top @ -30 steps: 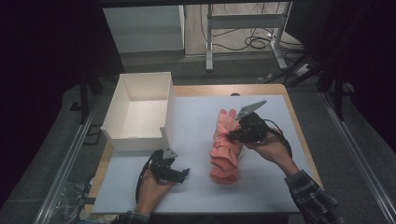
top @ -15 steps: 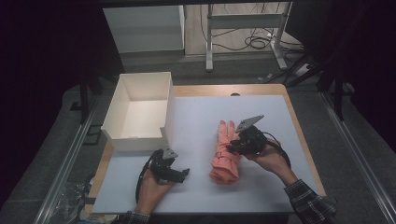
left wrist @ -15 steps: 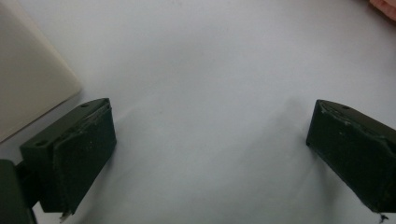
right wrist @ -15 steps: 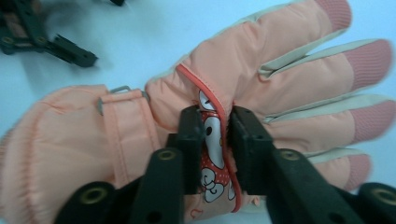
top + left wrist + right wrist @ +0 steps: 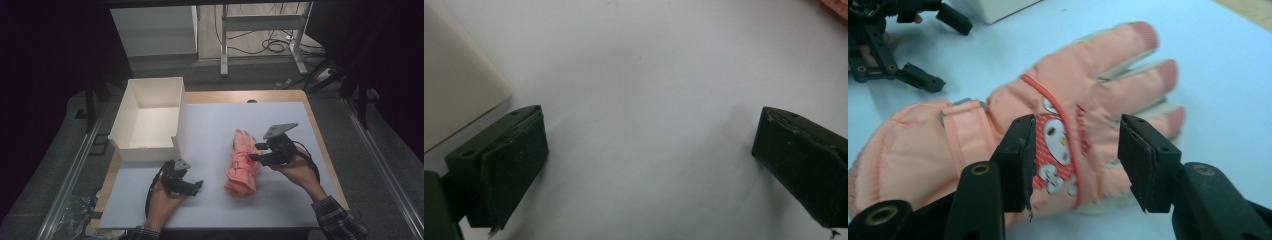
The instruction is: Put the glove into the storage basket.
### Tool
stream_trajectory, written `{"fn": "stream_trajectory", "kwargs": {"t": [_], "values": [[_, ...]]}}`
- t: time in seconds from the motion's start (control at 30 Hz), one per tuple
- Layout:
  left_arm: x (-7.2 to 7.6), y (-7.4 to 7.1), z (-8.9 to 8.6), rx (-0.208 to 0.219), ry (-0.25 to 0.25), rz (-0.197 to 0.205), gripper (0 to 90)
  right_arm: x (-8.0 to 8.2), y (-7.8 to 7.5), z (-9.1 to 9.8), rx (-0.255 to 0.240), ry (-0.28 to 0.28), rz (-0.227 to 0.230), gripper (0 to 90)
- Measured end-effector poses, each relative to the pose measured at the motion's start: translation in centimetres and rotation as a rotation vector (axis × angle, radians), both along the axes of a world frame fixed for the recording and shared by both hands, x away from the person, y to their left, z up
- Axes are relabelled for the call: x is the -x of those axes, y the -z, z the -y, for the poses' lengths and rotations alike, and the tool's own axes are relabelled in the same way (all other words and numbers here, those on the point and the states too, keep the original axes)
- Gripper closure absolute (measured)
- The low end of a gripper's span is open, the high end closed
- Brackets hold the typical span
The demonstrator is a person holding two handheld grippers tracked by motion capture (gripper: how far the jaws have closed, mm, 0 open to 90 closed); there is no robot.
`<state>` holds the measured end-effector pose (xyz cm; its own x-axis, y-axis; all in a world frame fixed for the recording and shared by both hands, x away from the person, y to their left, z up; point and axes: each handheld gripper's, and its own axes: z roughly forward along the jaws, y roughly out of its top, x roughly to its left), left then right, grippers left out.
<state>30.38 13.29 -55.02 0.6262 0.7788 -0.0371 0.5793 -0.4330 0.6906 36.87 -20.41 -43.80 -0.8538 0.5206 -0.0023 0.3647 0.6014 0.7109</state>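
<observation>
**Grippers and glove, positions logged**

Right gripper (image 5: 1075, 155) jaws part-open, gap between the pads unfilled; they straddle the printed patch on the back of the pink glove (image 5: 1048, 130) without clamping it. Whether the pads touch the fabric cannot be told. In the high view the right gripper (image 5: 256, 156) sits at the glove's (image 5: 242, 165) right edge, near mid-length, held by the right hand (image 5: 295, 167).

Glove lies flat on the white surface (image 5: 210, 130), fingers pointing away from the person, cuff toward the near edge. Cartoon face print and a red curved line on its back; strap across the wrist.

Left gripper (image 5: 649, 165) jaws wide open, nothing between them, bare surface beneath. In the high view the left gripper (image 5: 196, 186) is low over the surface, held by the left hand (image 5: 162, 197), apart from the glove and to its left.

White open-topped box (image 5: 150, 117) stands at the far left of the surface, just beyond the left gripper; its corner shows in the left gripper view.
</observation>
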Motion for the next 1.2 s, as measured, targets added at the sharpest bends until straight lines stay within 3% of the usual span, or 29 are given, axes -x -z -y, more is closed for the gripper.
{"fn": "stream_trajectory", "kwargs": {"t": [0.1, 0.2, 0.23, 0.4, 0.5, 0.7, 0.83, 1.03, 1.2], "values": [[0.0, 0.0, 0.0, 0.001, 0.000, 0.000, 1.4, 0.2, -0.1, 0.7, -0.011, 0.016, 0.004, 50.4], [0.0, 0.0, 0.0, 0.000, 0.000, 0.000, 1.4, 0.6, 0.4, 2.0, -0.031, 0.042, -0.007, 57.1], [0.0, 0.0, 0.0, -0.002, 0.002, 0.000, 1.4, 1.0, 0.9, 2.6, -0.035, 0.052, -0.017, 62.6], [0.0, 0.0, 0.0, 0.001, -0.001, -0.001, 1.4, 2.1, 2.8, 3.8, -0.057, 0.057, -0.038, 71.8], [0.0, 0.0, 0.0, -0.001, 0.001, -0.002, 1.4, 2.5, 3.6, 4.0, -0.057, 0.053, -0.047, 73.7], [0.0, 0.0, 0.0, -0.001, 0.001, -0.002, 1.4, 4.3, 5.9, 4.2, -0.086, 0.046, -0.047, 88.5], [0.0, 0.0, 0.0, -0.001, 0.001, -0.002, 1.4, 5.0, 6.5, 4.2, -0.102, 0.044, -0.054, 89.1], [0.0, 0.0, 0.0, -0.001, 0.001, -0.002, 1.4, 6.6, 7.6, 3.5, -0.096, 0.022, -0.059, 89.1], [0.0, 0.0, 0.0, -0.001, 0.001, -0.001, 1.4, 7.1, 8.1, 2.7, -0.086, 0.010, -0.062, 89.0]]}}
